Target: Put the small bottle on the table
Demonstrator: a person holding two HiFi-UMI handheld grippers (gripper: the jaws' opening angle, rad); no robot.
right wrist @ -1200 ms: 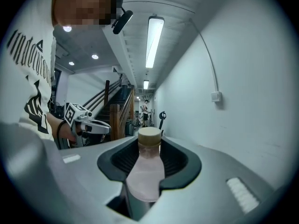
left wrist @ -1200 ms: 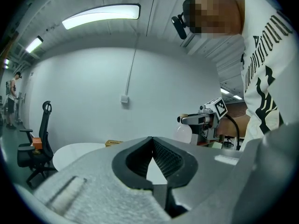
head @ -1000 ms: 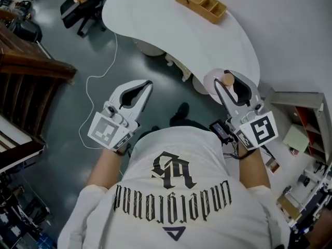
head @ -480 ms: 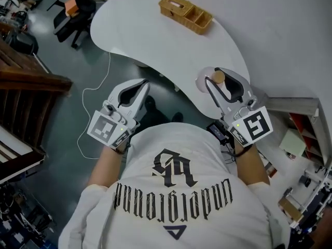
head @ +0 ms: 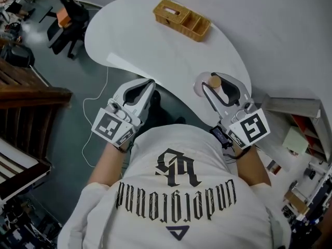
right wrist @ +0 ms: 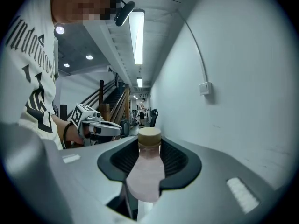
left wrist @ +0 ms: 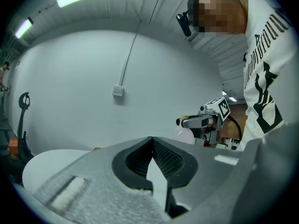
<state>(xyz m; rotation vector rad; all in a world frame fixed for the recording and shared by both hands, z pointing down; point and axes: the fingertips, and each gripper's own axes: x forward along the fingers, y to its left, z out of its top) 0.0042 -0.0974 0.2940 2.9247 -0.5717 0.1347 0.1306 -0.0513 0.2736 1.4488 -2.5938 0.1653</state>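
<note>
A small pale bottle with a tan cap sits between the jaws of my right gripper, which is shut on it. In the right gripper view the bottle stands upright with its cap toward the fingertips. The right gripper hangs over the near right edge of the white table. My left gripper is shut with nothing in it, just off the table's near edge over the floor. In the left gripper view its jaws meet at the tips.
A wicker basket with compartments stands at the far side of the table. An office chair and wooden stairs lie to the left. A white cable trails on the floor. Shelving stands at the right.
Both grippers have moved forward toward the table, the right one carrying the bottle. The table and basket now lie closer and further left in the head view.
</note>
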